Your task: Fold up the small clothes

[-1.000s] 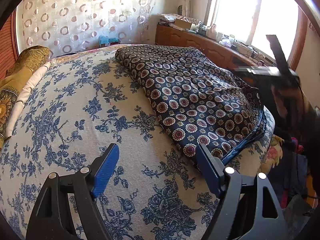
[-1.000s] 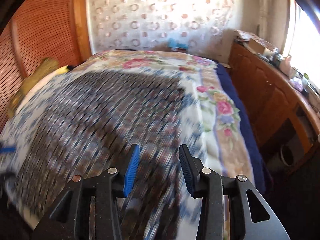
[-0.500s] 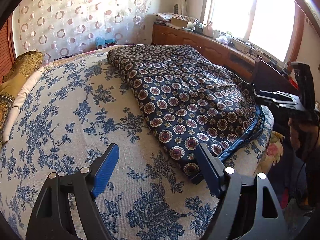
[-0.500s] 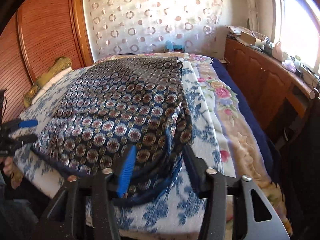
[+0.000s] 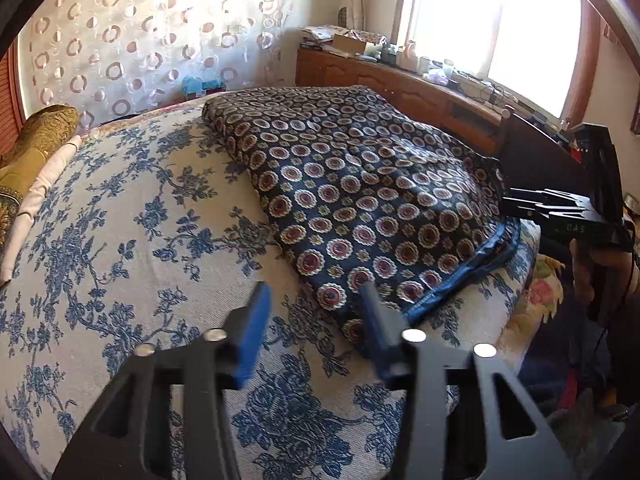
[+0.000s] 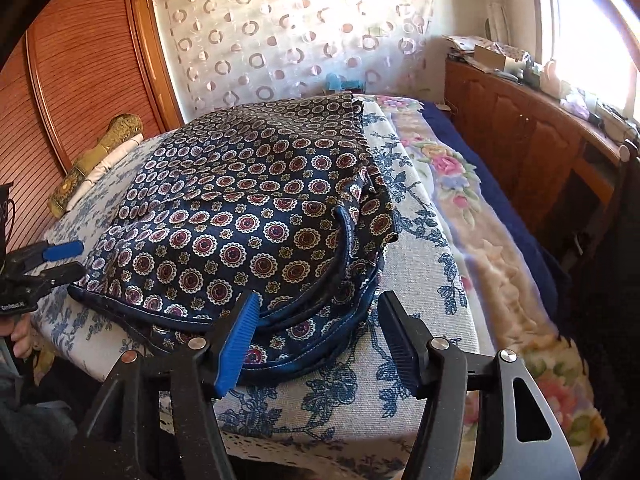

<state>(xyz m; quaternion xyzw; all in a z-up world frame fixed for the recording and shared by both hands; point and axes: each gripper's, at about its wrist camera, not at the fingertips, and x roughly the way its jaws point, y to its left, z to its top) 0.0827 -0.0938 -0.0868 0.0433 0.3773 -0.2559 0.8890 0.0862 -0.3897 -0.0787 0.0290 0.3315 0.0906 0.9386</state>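
Observation:
A dark blue garment (image 5: 360, 184) with round medallion print lies folded on the blue-flowered bed cover (image 5: 140, 240). My left gripper (image 5: 316, 320) hovers at its near corner with jaws closing; the corner lies by the right finger and the pads do not press on it. In the right wrist view the garment (image 6: 248, 208) shows its piped hems toward me. My right gripper (image 6: 320, 336) straddles that hem, jaws opening, without gripping it. Each gripper shows in the other's view: the right gripper (image 5: 560, 208) at the garment's far side, the left gripper (image 6: 48, 264) at its left corner.
A wooden cabinet (image 6: 520, 140) cluttered with small items runs under the window on the right. A pink-flowered blanket (image 6: 480, 220) covers the bed beside it. A gold pillow (image 5: 36, 140) lies at the far left by the wooden wardrobe (image 6: 80, 80). A circle-print curtain (image 5: 140, 40) hangs behind the bed.
The left jaws have narrowed around the garment's near corner. The right gripper swung down to the garment's hem, steadied there, and its jaws have spread wider.

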